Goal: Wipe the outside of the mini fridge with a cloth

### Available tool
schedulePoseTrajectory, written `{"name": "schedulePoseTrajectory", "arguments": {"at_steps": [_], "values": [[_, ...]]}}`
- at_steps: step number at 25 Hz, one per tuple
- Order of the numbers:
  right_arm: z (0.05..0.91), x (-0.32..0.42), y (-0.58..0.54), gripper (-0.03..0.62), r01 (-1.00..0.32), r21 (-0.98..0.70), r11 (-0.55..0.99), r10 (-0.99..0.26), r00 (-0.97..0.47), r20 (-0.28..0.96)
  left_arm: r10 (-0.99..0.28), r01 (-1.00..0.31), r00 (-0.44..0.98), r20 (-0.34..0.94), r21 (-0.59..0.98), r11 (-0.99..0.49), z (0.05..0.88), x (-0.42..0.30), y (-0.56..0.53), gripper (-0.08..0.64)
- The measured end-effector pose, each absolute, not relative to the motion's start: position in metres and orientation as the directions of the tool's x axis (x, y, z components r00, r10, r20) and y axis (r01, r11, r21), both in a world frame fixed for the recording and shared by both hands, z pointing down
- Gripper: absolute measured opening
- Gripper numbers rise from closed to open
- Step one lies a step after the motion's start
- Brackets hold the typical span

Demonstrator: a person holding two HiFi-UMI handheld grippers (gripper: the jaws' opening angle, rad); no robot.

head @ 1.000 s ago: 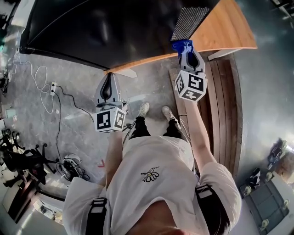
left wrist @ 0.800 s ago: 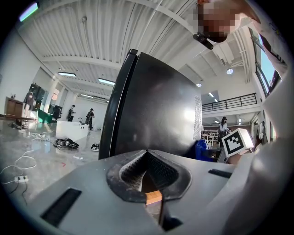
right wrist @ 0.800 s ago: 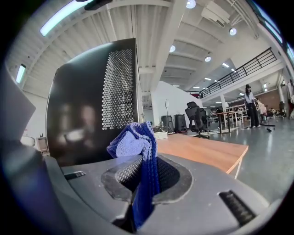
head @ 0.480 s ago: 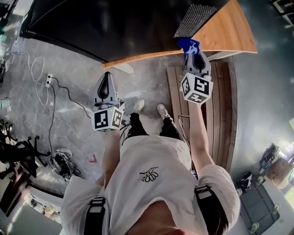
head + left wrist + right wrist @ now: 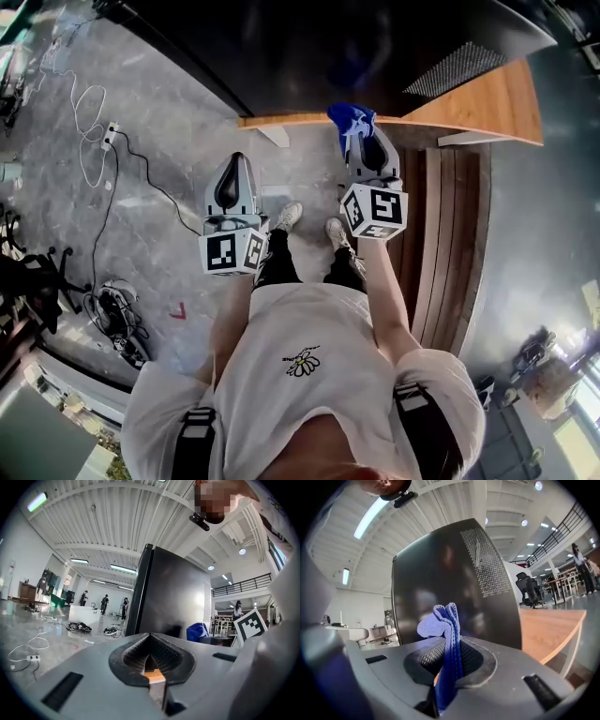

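Our right gripper point(image 5: 362, 148) jaws pinch the cloth point(image 5: 351, 119), left gripper point(image 5: 232, 173) jaws closed on nothing, so we'd press it flat against the fridge point(image 5: 356, 47).

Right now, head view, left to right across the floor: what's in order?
power strip → left gripper → right gripper, shut on the blue cloth → wooden slats
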State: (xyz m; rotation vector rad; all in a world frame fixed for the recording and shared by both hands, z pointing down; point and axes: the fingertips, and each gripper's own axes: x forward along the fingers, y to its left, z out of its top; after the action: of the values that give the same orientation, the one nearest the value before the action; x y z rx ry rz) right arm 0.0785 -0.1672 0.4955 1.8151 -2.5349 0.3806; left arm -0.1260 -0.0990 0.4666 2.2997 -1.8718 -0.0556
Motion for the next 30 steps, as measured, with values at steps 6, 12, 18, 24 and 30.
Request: {"name": "schedulePoseTrajectory", "arguments": {"at_steps": [6, 12, 18, 24, 30], "values": [[0.512, -0.044, -0.168, 0.061, -0.863, -0.229, 0.45, -0.862, -0.487, 0.141, -0.989, -0.978, 0.136, 0.064, 0.168, -0.124, 0.477, -0.169, -0.086, 0.005], [0.535, -0.139, -0.173, 0.061, -0.828, -0.215, 0.518, -0.816, -0.554, 0.166, -0.988, -0.983, 0.128, 0.09, 0.147, -0.114, 0.488, -0.213, -0.088, 0.005], [0.54, -0.156, -0.189, 0.061, -0.849, -0.205, 0.487, -0.835, -0.521, 0.176, -0.99, -0.989, 0.107, 0.09, 0.114, -0.096, 0.484, -0.245, -0.092, 0.005], [0.541, -0.121, -0.194, 0.061, -0.877, -0.205, 0.435, -0.863, -0.471, 0.181, -0.988, -0.988, 0.115, 0.099, 0.116, -0.104, 0.487, -0.232, -0.089, 0.005], [0.544, -0.049, -0.198, 0.061, -0.921, -0.188, 0.342, -0.903, -0.377, 0.204, -0.979, -0.979, 0.168, 0.113, 0.132, -0.153, 0.492, -0.191, -0.087, 0.005]]}}
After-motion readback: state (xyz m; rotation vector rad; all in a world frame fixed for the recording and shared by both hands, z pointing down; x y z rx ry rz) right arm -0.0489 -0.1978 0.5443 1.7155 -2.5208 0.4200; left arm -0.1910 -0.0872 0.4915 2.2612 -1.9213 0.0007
